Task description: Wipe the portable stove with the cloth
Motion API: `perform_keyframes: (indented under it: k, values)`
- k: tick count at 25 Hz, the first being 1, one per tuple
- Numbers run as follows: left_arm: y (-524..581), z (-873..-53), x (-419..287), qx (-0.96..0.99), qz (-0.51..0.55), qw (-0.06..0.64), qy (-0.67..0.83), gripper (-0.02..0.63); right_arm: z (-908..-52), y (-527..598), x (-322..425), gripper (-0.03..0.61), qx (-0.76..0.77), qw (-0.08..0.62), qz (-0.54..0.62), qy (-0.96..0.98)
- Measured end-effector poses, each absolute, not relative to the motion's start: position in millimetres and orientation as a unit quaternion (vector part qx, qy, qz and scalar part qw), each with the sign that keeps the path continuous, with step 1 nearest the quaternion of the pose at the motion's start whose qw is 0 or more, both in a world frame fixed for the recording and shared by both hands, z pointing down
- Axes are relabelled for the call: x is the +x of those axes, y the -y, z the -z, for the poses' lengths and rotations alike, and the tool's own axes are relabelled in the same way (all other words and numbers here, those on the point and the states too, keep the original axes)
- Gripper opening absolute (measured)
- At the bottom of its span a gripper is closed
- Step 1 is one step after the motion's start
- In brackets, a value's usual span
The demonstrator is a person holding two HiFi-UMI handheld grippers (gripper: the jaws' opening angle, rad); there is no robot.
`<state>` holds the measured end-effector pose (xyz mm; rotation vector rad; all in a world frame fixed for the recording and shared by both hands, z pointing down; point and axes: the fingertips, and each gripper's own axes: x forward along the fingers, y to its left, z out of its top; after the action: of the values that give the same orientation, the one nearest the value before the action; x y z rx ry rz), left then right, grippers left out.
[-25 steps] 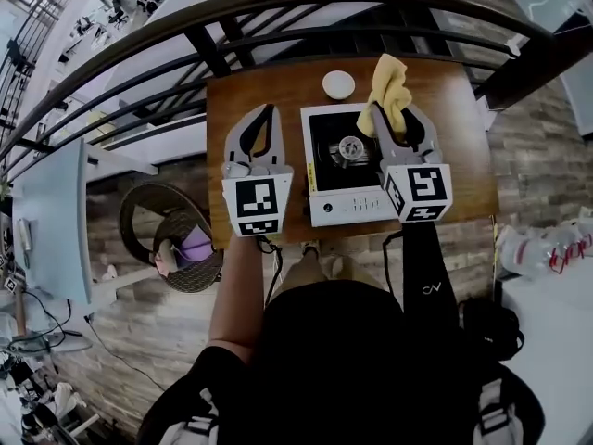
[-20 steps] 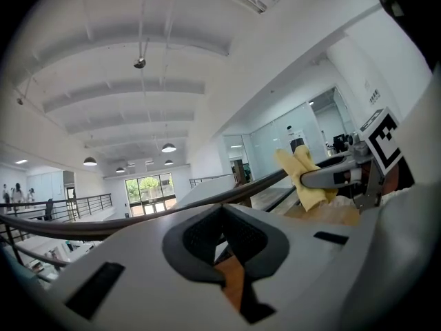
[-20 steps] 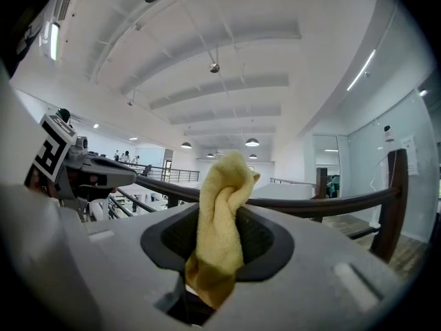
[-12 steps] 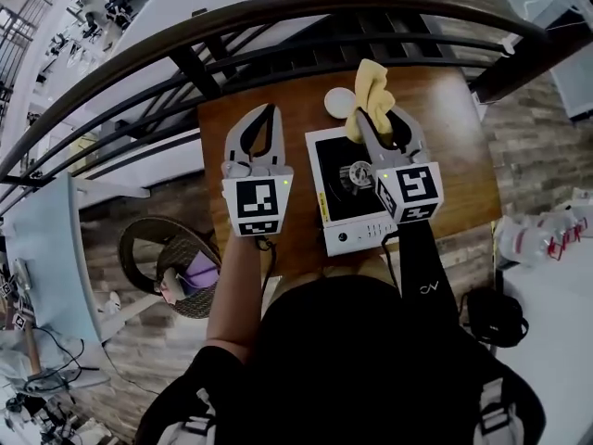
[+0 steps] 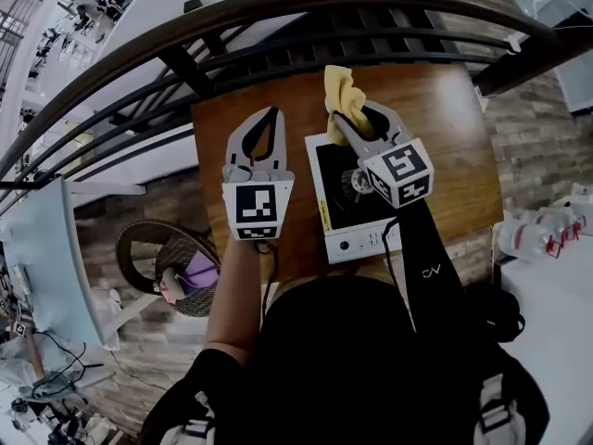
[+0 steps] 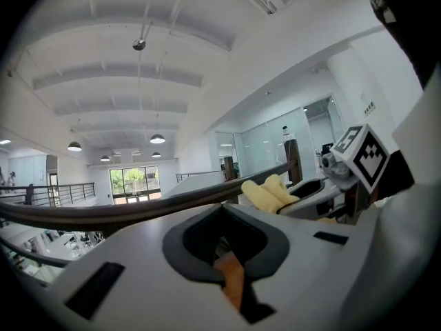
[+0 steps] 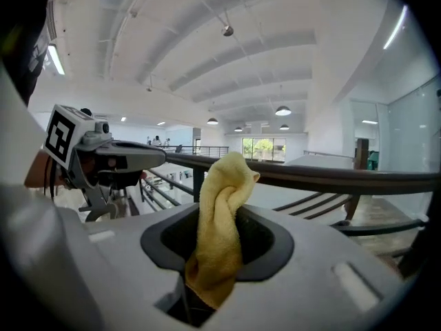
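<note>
Wooden surface (image 5: pixel 454 137) by a railing (image 5: pixel 232 21): the left hand-held gripper (image 5: pixel 270 111) idles closed and empty beside the stove (image 5: pixel 335 193). Right hand-held gripper (image 5: pixel 350 114) clamps the cloth (image 5: pixel 341 86) at the stove's far edge; wiping looks barely begun. Since earlier, it has swung left across the stove.

A small wooden table (image 5: pixel 463 146) stood beside a dark railing (image 7: pixel 331 176); round lamps (image 6: pixel 158 138) hung from the white ceiling (image 6: pixel 103 54).

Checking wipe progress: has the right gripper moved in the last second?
Yes. The right gripper with the cloth swung left, from the stove's back right corner toward its back left.
</note>
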<state>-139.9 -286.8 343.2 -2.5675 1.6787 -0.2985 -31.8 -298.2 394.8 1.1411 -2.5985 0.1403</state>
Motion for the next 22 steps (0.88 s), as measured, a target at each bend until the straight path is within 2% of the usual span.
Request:
perform_keyframes:
  k: [9, 17, 22]
  values:
    - [291.8, -376.5, -144.4, -0.831, 0.118, 0.011, -0.543, 0.006, -469.0, 336.8, -82.2, 0.127, 0.285, 0.270, -0.070, 0.917]
    - [292.7, -389.3, -150.4, -0.823, 0.129, -0.001, -0.554, 0.006, -559.1, 318.2, -107.7, 0.127, 0.210, 0.363, -0.118, 0.900]
    - [288.9, -397.6, -136.9, -0.823, 0.135, -0.004, -0.551, 0.006, -570.1, 316.9, -86.0, 0.127, 0.231, 0.365, -0.130, 0.893]
